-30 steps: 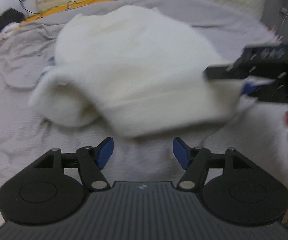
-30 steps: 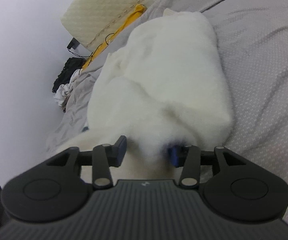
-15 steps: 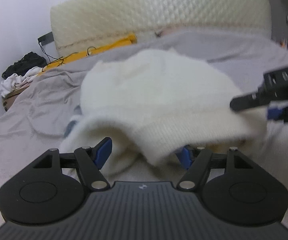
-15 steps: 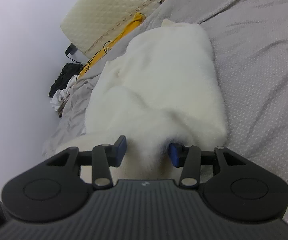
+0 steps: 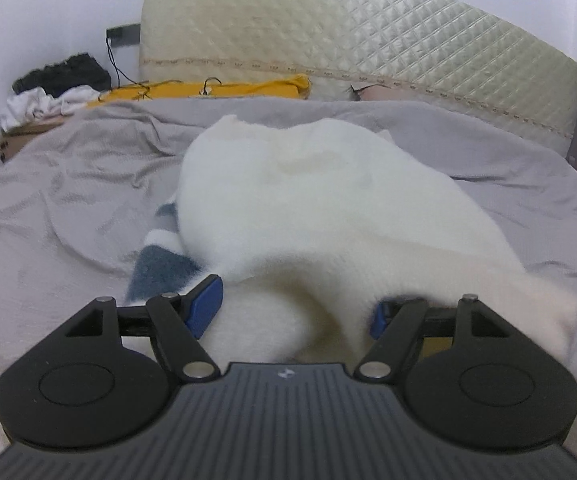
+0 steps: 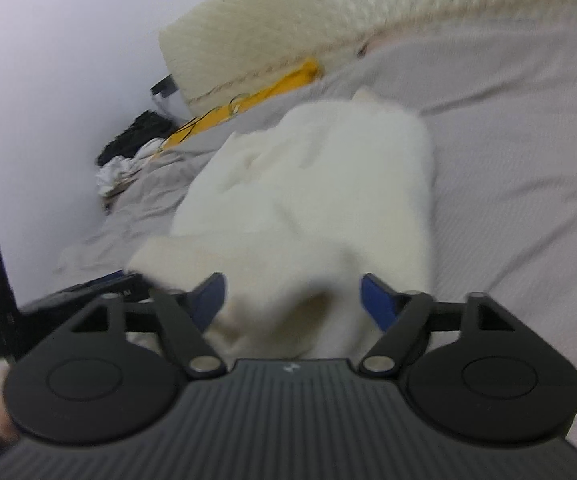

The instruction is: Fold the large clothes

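A fluffy white garment (image 5: 320,208) with blue stripes on one part (image 5: 160,268) lies bunched on the grey bed cover (image 5: 68,200). Its near edge lies between the wide-apart fingers of my left gripper (image 5: 294,312); the right pad is partly hidden by the fleece. In the right wrist view the garment (image 6: 328,188) runs away from me and its near end lies between the spread fingers of my right gripper (image 6: 292,300), which do not clamp it. The left gripper (image 6: 68,296) shows at the left there.
A quilted cream headboard (image 5: 360,40) stands behind the bed. A yellow cloth (image 5: 208,90) with cables lies at its foot. A pile of black and white clothes (image 5: 52,88) sits at the far left by the wall. Grey cover (image 6: 520,184) spreads right of the garment.
My left gripper has dropped low and pushed in until the garment's near edge sits between its fingers. My right gripper has opened wider and released the fleece it clamped.
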